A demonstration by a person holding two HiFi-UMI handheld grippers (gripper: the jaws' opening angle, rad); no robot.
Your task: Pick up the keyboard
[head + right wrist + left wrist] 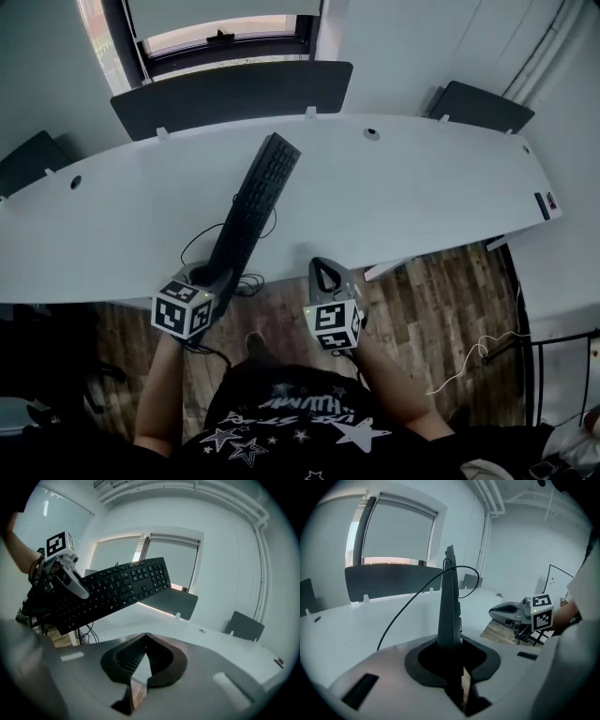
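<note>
One black plastic keyboard (253, 202) is hanging edge-up above the white bench (422, 187), left tongs (217, 278) gripping its six-o'clock end; right tongs (325, 269) are sitting closed, empty.

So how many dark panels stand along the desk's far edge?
3: a wide middle panel, a right panel, and a left panel. Others may lie outside view.

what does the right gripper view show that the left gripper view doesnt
Only the right gripper view: the keyboard from its key face, the left gripper clamped on its near end, and the right gripper shut on nothing. Only the left gripper view: the keyboard edge-on between the left jaws, and the right gripper seen from outside. Both: the white desk, the blinded window, the dark divider panel.
</note>
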